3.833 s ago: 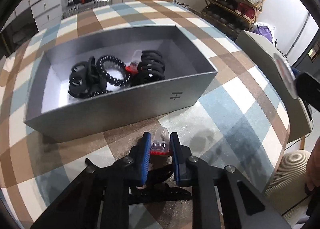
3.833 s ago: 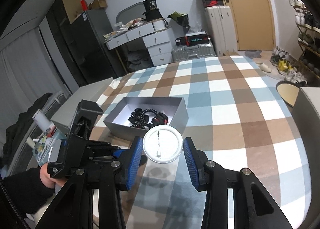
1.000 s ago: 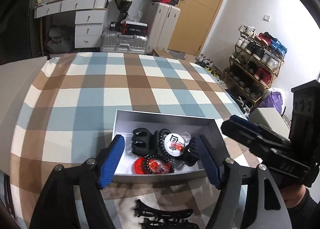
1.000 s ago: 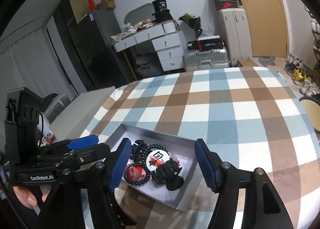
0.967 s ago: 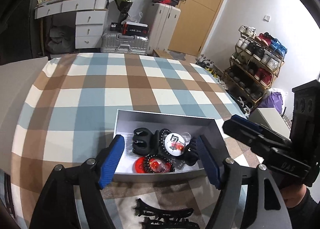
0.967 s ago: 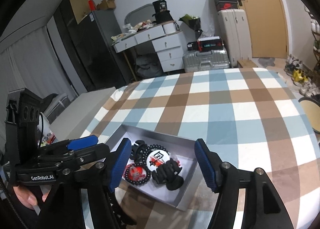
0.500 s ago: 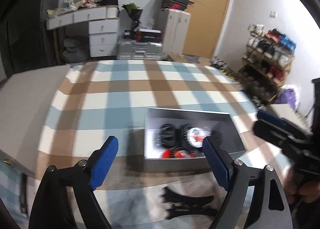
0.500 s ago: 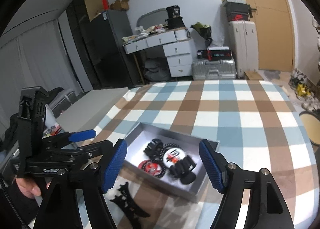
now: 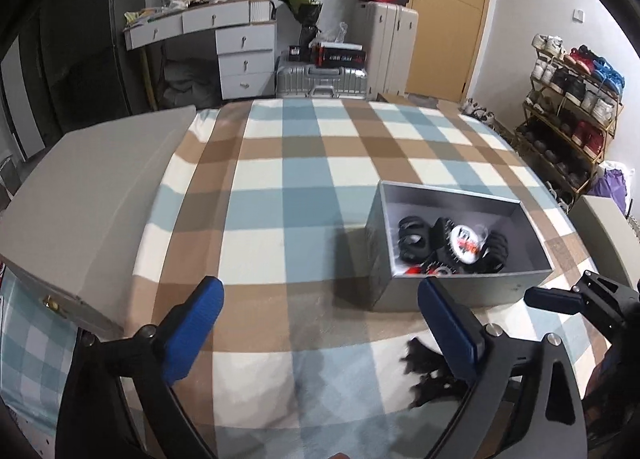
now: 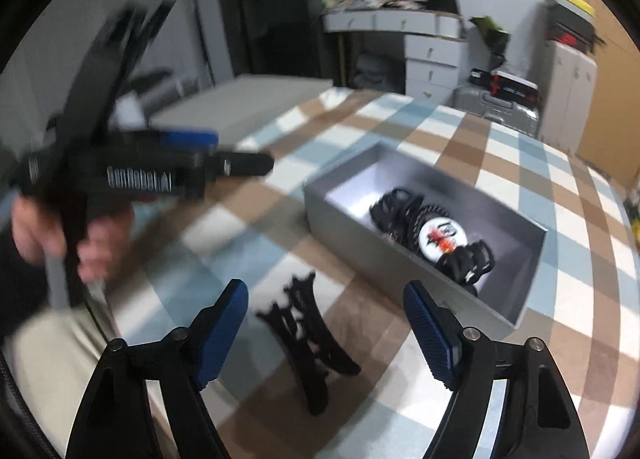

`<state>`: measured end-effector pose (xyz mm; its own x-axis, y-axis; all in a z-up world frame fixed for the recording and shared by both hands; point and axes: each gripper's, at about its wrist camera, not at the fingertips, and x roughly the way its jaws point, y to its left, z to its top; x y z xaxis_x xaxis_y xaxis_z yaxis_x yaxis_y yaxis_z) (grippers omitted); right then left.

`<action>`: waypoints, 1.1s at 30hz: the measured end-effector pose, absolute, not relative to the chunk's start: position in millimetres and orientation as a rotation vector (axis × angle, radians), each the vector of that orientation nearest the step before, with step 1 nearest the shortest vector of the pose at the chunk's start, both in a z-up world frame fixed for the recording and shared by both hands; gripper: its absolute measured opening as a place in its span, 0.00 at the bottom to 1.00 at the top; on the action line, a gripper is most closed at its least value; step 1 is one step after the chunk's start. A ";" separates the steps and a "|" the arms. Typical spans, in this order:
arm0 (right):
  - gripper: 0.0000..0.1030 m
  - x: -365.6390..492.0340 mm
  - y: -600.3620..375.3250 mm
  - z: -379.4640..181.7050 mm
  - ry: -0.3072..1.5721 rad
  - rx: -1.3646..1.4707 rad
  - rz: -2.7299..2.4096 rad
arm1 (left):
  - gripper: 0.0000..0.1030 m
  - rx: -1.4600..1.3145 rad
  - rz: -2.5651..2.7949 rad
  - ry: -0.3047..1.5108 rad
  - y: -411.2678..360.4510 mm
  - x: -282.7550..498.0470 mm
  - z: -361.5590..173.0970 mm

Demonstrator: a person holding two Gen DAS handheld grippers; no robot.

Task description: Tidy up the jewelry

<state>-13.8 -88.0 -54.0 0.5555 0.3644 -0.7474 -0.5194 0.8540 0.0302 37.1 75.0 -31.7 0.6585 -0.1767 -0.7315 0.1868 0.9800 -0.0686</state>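
Observation:
A grey box [image 9: 456, 291] [image 10: 360, 235] on the checked tablecloth holds black hair claws, black coil ties, a red piece and a white round badge [image 9: 466, 245] [image 10: 442, 239]. A black hair claw [image 10: 308, 335] lies on the cloth in front of the box; it also shows in the left wrist view [image 9: 428, 371], partly behind a finger. My left gripper [image 9: 320, 323] is open and empty, left of the box. My right gripper [image 10: 324, 323] is open and empty, above the loose claw. The left gripper also shows blurred in the right wrist view [image 10: 208, 167].
A beige cabinet top [image 9: 92, 203] borders the table on the left. Another beige surface [image 9: 608, 235] lies at the right edge. Behind the table stand a desk with drawers [image 9: 224, 43], suitcases [image 9: 384, 47] and a shoe rack [image 9: 568, 107].
Both grippers have let go of their items, which now lie in the box. Over the last second both pulled back from it and swung: left gripper leftward, right gripper toward the loose claw.

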 end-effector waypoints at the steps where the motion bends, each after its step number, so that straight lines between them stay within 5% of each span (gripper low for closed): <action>1: 0.69 -15.3 -86.8 -58.0 0.832 -0.231 0.520 | 0.93 0.011 -0.213 0.836 75.9 36.8 -32.9; 8: 0.45 -9.7 -80.2 -83.1 0.893 -0.340 0.489 | 0.93 0.030 -0.271 0.914 70.6 36.0 -42.1; 19: 0.42 2.4 -75.7 -99.7 0.968 -0.319 0.498 | 0.93 0.041 -0.293 0.917 69.0 35.1 -40.6; 24: 0.15 -0.3 -67.7 -102.3 0.981 -0.341 0.522 | 0.93 0.025 -0.281 0.942 72.0 38.6 -44.9; 33: 0.15 -12.4 -86.1 -59.5 0.857 -0.263 0.496 | 0.93 0.021 -0.265 0.972 78.7 40.3 -52.6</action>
